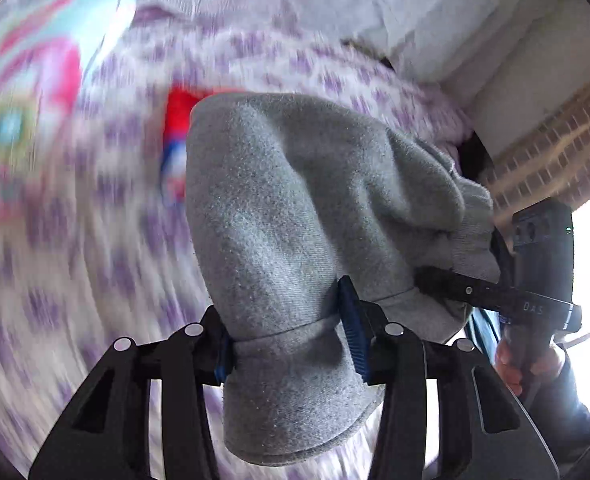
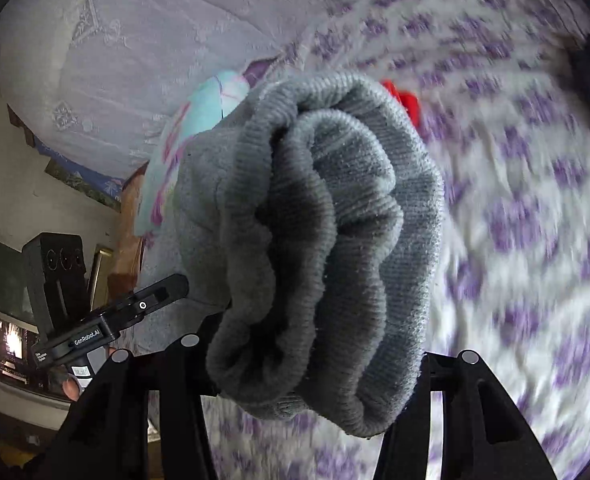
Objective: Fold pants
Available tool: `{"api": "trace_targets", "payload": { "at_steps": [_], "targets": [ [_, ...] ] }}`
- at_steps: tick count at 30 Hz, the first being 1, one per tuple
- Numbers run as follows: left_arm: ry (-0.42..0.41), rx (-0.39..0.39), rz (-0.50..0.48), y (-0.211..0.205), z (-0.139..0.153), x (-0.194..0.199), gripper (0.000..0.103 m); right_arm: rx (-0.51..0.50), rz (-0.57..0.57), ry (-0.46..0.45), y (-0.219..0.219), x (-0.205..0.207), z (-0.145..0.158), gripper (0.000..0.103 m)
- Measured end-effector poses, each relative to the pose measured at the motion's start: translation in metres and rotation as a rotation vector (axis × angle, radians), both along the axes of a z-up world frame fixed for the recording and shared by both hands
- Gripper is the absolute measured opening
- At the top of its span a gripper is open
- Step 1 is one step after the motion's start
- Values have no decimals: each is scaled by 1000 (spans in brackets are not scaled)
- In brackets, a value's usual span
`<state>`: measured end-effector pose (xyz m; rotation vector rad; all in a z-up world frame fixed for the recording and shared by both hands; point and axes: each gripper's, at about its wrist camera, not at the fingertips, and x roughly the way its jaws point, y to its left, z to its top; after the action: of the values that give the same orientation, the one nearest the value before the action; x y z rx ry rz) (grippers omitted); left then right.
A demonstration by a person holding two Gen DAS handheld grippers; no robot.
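Observation:
The grey fleece pants [image 1: 295, 208] hang lifted above the bed. My left gripper [image 1: 291, 344] is shut on the hem of one leg, the cloth pinched between its blue pads [image 1: 351, 328]. In the right wrist view my right gripper [image 2: 315, 364] is shut on the bunched ribbed waistband [image 2: 327, 240], which hides its fingertips. The right gripper also shows in the left wrist view [image 1: 447, 280], clamped on the gathered far end of the pants. The left gripper shows in the right wrist view [image 2: 167, 288] at the lower left, against the grey cloth.
A white bedspread with purple flowers [image 2: 515, 220] lies under the pants. A turquoise and pink patterned garment [image 1: 35, 80] and a red item [image 1: 179, 116] lie on it. A pale lace cover [image 2: 135, 40] lies behind. The background is motion-blurred.

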<state>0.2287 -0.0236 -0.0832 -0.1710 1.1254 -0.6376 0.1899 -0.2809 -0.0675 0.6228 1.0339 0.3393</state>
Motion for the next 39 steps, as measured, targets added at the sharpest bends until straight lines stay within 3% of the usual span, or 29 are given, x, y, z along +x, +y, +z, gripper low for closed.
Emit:
{"api": "trace_targets", "payload": {
  "at_steps": [3, 6, 10, 11, 12, 13, 14, 18, 21, 26, 29, 32, 35, 39],
  "targets": [
    [-33, 38, 35, -12, 9, 80, 44, -21, 5, -28, -12, 88, 8, 49],
    [-15, 51, 70, -20, -7, 136, 44, -47, 19, -36, -21, 149, -6, 49],
    [69, 94, 99, -26, -63, 181, 48, -89, 38, 42, -23, 197, -60, 51],
    [106, 119, 107, -27, -82, 188, 51, -110, 39, 62, -22, 203, -75, 58],
    [122, 153, 124, -29, -100, 192, 64, -122, 37, 71, -22, 207, -87, 62],
    [99, 165, 147, -26, -106, 191, 84, -102, 39, 70, -23, 209, -94, 71],
    [78, 179, 166, -22, -109, 191, 93, -83, 36, 65, -25, 210, -97, 73],
    [145, 93, 175, -2, -114, 193, 96, -106, 69, 65, -30, 207, -90, 78],
    [72, 154, 181, 6, -92, 178, 96, -162, 62, 55, -38, 190, -65, 79],
    [-59, 296, 199, 12, -48, 131, 95, -397, -46, 22, -41, 142, -18, 82],
    [-135, 312, 209, 12, -5, 88, 95, -446, -107, -58, -39, 95, 23, 82],
    [-207, 273, 221, 18, 42, 42, 96, -470, -156, -137, -24, 53, 75, 83],
    [-276, 263, 240, 20, 86, -5, 98, -522, -193, -187, -8, 5, 119, 97],
    [-358, 319, 287, 20, 123, -70, 98, -624, -241, -212, 25, -69, 136, 99]
  ]
}}
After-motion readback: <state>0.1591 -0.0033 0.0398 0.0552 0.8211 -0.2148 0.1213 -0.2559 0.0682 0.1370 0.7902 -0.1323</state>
